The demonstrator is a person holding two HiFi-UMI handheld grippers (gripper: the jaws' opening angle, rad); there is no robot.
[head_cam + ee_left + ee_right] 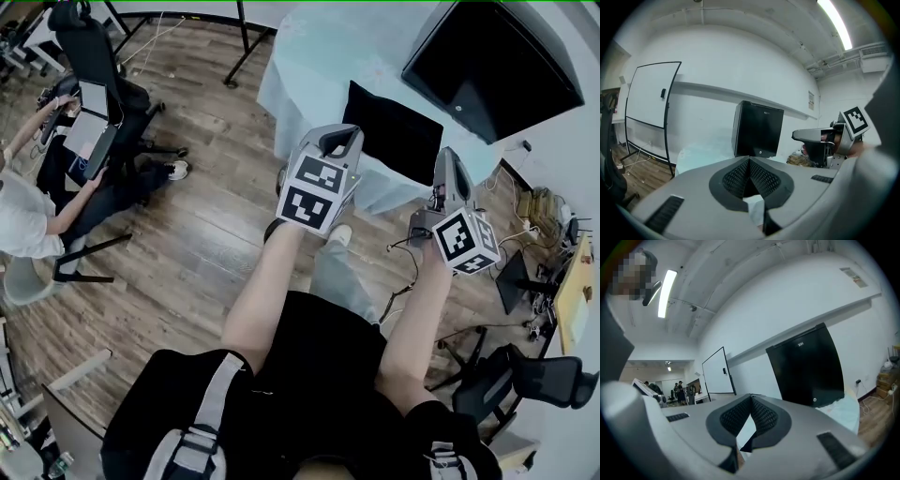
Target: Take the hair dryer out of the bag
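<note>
The wooden floor [206, 225] fills most of the head view, with a seated person [37, 206] working at the far left. At the far centre stands a table [309, 56] under a pale blue cloth. On its right part a large black panel [492, 66] stands upright, and nearer, close to the table's near edge, lies a flat black bag [394, 131], which looks like the task's bag. The hair dryer shows in no view; presumably it is inside that bag.

Both grippers are held out in front of the person, short of the table and apart from the bag. The left gripper [333, 141] has its jaws pressed together with nothing between them, and the right gripper [450, 173], just to its right, is likewise closed and empty.

The step in hand appears to be the approach, with nothing yet grasped. The next move likely calls for bringing both grippers to the bag, parting the jaws, and having one hold the bag or its opening while the other reaches in for the dryer.
</note>
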